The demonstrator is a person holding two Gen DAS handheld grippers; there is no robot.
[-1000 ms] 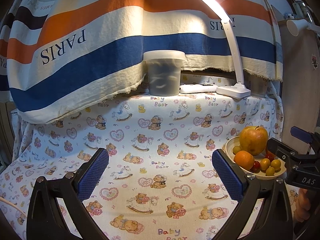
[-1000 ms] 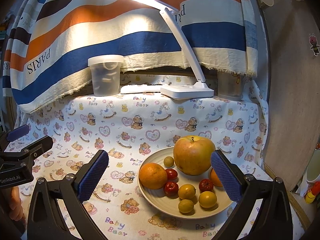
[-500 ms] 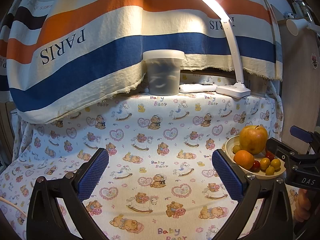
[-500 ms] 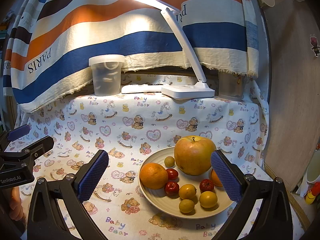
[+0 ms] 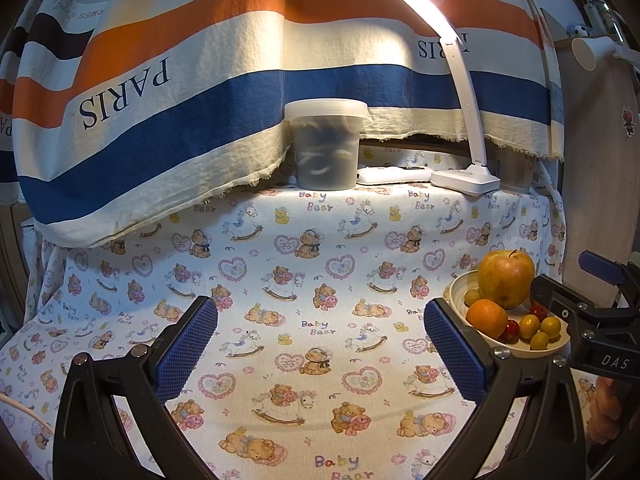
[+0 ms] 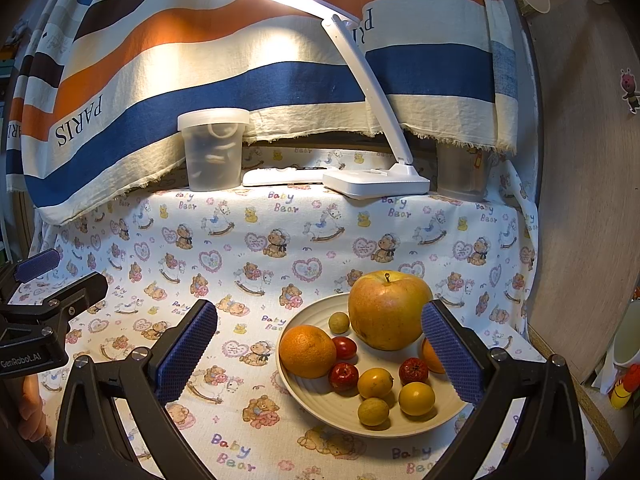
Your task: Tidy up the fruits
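A cream plate on the bear-print cloth holds a large apple, an orange, a second orange half hidden behind my right finger, and several small red and yellow fruits. My right gripper is open and empty, just in front of and above the plate. My left gripper is open and empty over bare cloth, left of the plate. The apple and orange also show there.
A lidded plastic tub, a white remote and a white desk lamp stand at the back under a striped cloth. A wooden panel closes the right side. Bear-print cloth covers the table.
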